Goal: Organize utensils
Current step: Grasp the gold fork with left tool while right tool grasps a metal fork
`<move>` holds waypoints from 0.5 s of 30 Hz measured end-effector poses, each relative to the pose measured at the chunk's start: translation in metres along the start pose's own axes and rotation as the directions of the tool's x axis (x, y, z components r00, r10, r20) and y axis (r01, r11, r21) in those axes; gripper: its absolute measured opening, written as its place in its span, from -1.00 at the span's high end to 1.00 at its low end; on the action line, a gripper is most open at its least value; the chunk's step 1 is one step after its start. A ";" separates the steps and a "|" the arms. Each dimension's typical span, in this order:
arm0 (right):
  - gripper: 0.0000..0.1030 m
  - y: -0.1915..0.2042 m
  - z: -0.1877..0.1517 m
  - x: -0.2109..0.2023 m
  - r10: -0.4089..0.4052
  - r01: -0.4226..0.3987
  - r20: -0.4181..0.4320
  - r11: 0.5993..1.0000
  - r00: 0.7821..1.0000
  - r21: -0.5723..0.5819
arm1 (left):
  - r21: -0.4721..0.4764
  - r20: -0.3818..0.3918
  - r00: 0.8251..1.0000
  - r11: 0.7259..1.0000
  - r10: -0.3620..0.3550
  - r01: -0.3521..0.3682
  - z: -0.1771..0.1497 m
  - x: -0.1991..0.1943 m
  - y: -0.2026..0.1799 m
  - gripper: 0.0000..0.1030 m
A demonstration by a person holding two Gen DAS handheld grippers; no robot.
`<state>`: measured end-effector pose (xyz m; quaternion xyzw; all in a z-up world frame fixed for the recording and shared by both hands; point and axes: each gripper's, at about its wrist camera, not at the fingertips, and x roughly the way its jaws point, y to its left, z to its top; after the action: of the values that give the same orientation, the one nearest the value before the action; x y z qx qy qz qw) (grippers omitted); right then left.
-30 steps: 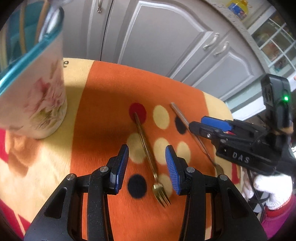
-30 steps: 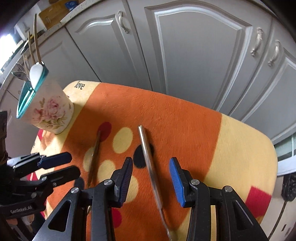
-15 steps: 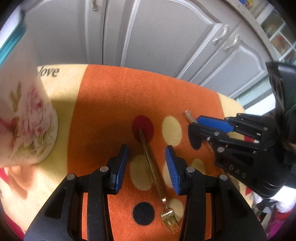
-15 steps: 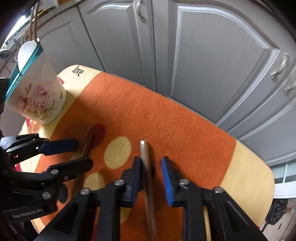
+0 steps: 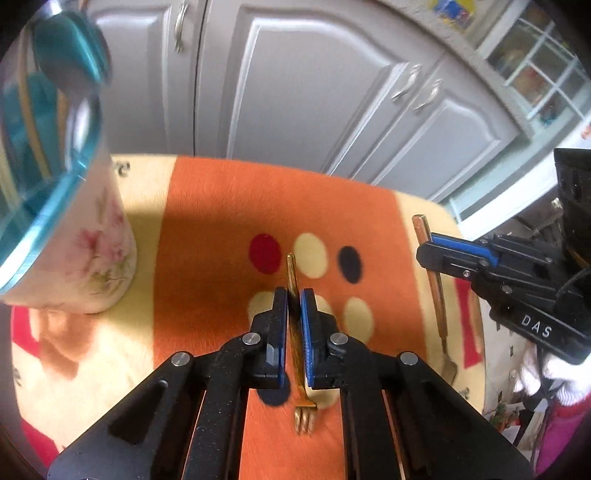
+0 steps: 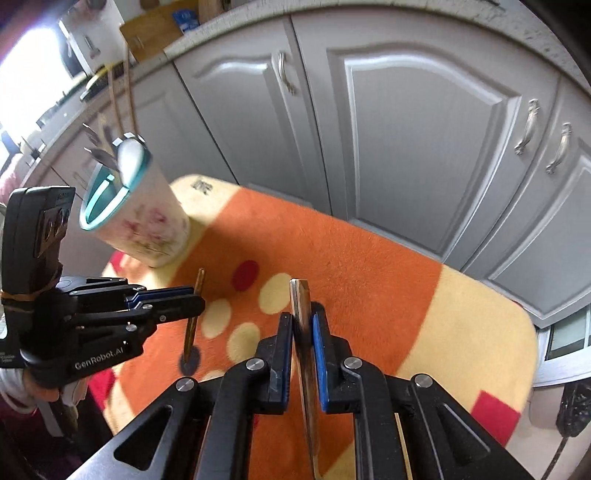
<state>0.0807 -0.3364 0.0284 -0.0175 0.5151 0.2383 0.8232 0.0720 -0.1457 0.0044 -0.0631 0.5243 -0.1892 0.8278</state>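
presently the left gripper (image 5: 294, 295) clamps the gold fork (image 5: 303, 406) by its handle; the right gripper (image 6: 303, 320) clamps a second utensil (image 6: 300, 295) above the orange cloth (image 6: 369, 266).

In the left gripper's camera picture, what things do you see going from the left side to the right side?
Flowery cup → gold fork held in the left gripper → second fork → right gripper.

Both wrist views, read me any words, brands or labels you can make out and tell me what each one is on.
"DAS": white letters on the right hand-held gripper.
"GenRobot.AI": white letters on the left hand-held gripper.
Dark lettering on the blanket's cream corner: too blurred to read.
Blue packet on the counter: too small to read.
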 end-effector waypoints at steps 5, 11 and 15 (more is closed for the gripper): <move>0.80 0.015 -0.006 -0.035 -0.004 0.005 0.053 1.000 0.999 -0.022 | 0.017 0.028 0.999 1.000 -0.023 0.023 -0.009 -0.022 -0.005 0.90; 0.80 0.030 -0.025 -0.073 -0.019 0.025 0.099 0.998 0.995 -0.062 | 0.042 0.076 0.996 0.998 -0.044 0.041 -0.014 -0.051 -0.017 0.90; 0.79 0.039 -0.039 -0.091 -0.031 0.040 0.123 0.997 0.992 -0.065 | 0.056 0.099 0.994 0.998 -0.043 0.037 -0.016 -0.064 -0.020 0.90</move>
<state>-0.0003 -0.3467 0.0965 -0.0398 0.4550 0.2415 0.8562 0.0290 -0.1378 0.0577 -0.0605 0.4754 -0.2166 0.8505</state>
